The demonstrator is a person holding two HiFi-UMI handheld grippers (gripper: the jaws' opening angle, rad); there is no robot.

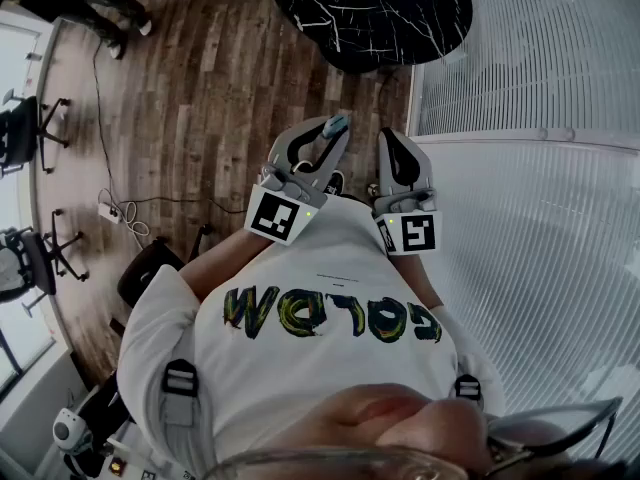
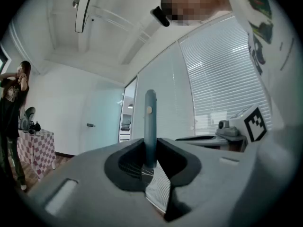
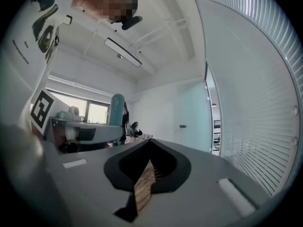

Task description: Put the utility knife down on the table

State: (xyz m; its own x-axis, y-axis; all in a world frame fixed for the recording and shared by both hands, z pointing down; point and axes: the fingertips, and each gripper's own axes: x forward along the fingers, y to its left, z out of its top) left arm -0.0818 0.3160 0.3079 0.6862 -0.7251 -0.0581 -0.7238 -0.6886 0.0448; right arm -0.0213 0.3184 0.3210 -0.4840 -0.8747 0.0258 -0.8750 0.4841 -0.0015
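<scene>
- The left gripper point(image 2: 150, 144) has its jaws clamped on the teal plastic utility knife point(image 2: 150, 122). The handle stands upright between the grey jaw tips and projects well above them.
- The knife is held in the air in front of the person's chest, over the brown wood-plank floor point(image 1: 200, 98). It does not touch the round black table with white marble veining point(image 1: 370, 13), which stands beyond both grippers.
- The right gripper point(image 3: 150, 143) has its jaw tips pressed together with nothing between them. Only floor planks show through the slit below the tips.
- The two grippers are held side by side, near each other and apart.
- White slatted blinds behind glass point(image 1: 540, 168) run along the person's right side.
- Black office chairs point(image 1: 30, 133) and a white power strip with cable point(image 1: 108, 213) stand on the floor to the left, well apart from the grippers.
- In the left gripper view, a person in dark clothes point(image 2: 12, 112) stands beside a table with a pink-and-white checked cloth point(image 2: 35, 148).
- Writing: the white T-shirt point(image 1: 300, 368) carries large multicoloured letters, seen upside down and not reliably legible. A smaller line above them is too small to read.
</scene>
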